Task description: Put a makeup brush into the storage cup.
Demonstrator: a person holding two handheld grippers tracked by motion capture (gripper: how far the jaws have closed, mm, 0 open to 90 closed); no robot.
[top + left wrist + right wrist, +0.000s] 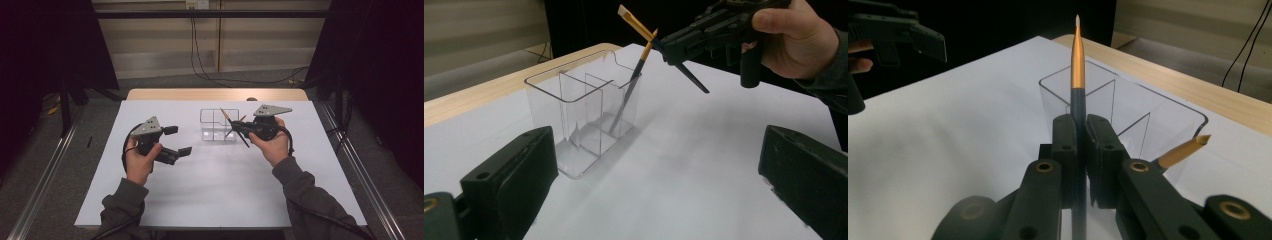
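Brush (1077, 75) clamped in right gripper (1077, 125) slants tip-up toward the organizer (1128, 110); left gripper (659, 170) gapes empty.

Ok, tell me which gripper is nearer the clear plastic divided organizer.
Right. The right gripper, shut on a gold-ferruled brush, hovers at the clear plastic divided organizer's right edge. The left gripper, open, sits apart to its left.

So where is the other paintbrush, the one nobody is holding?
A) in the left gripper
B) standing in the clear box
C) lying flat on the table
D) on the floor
B: the free paintbrush leans inside an end compartment of the clear box, while the right gripper is shut on the held paintbrush and the left gripper is open.
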